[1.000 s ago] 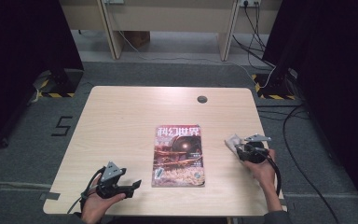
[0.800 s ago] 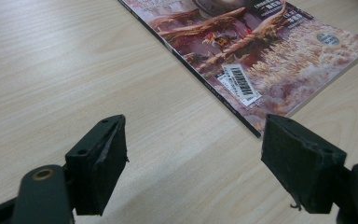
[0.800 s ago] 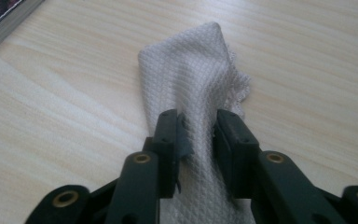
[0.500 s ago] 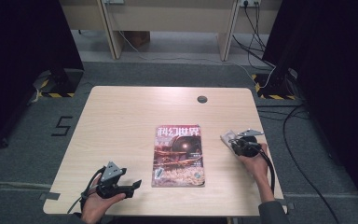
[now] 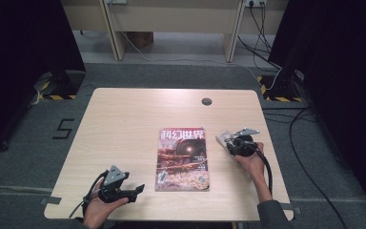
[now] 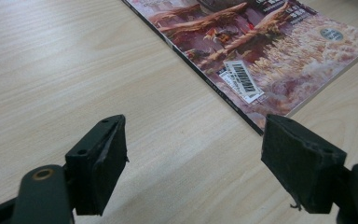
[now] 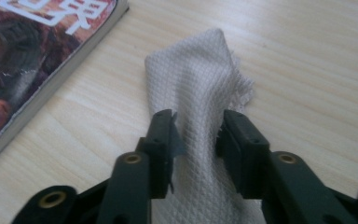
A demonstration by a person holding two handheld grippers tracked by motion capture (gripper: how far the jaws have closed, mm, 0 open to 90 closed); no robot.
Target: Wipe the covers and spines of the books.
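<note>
A magazine [image 5: 182, 159] with a reddish-brown cover lies flat at the middle of the wooden table [image 5: 124, 124]. My right gripper [image 5: 229, 142] sits just right of its top corner, shut on a white waffle-weave cloth [image 7: 198, 88] that lies bunched on the wood beside the magazine's edge [image 7: 51, 56]. The cloth [image 5: 222, 139] pokes out to the left of the gripper. My left gripper [image 5: 136, 189] rests low near the table's front edge, left of the magazine, with its jaws wide open and nothing between them. Its view shows the magazine's barcode corner [image 6: 242, 77] just ahead.
A round cable hole [image 5: 206, 101] sits near the table's far edge. Desk legs and cables stand on the grey floor beyond the table. Black curtains hang on both sides.
My right gripper has slid left toward the magazine's top right corner with the cloth in it. The left gripper has stayed where it was.
</note>
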